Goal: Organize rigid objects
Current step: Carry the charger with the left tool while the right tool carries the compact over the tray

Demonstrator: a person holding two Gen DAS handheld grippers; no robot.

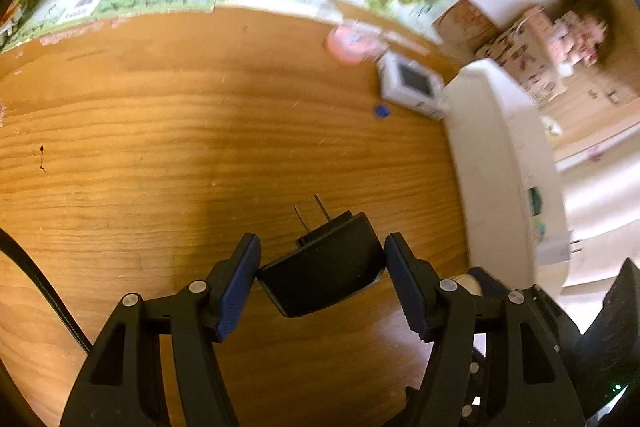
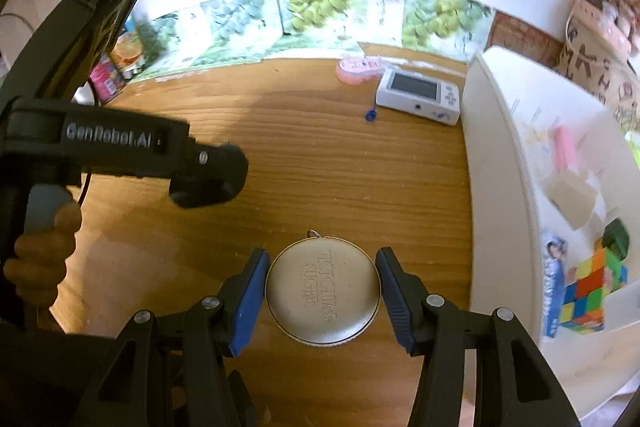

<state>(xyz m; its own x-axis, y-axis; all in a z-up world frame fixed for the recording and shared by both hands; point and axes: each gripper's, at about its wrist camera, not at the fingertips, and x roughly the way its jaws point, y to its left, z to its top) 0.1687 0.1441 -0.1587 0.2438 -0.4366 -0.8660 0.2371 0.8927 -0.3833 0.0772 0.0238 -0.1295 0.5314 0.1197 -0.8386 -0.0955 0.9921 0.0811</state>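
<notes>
My left gripper point(image 1: 322, 263) is shut on a black plug adapter point(image 1: 324, 271), its two prongs pointing away, held above the wooden table point(image 1: 160, 131). My right gripper point(image 2: 322, 275) is shut on a round silver tin point(image 2: 322, 290) with embossed lettering and a small ring on its far edge. The left gripper also shows in the right wrist view point(image 2: 208, 179), up and to the left of the tin, held by a hand. A white bin point(image 2: 504, 155) stands at the right; it holds a colourful cube point(image 2: 588, 291), a pink block, a beige block and a booklet.
A white handheld device with a screen point(image 2: 418, 95) lies at the back next to the bin, with a pink round container point(image 2: 358, 69) behind it and a small blue piece point(image 2: 371, 115) in front. Grape posters point(image 2: 320, 7) line the wall. Paper bags point(image 2: 600, 47) stand behind the bin.
</notes>
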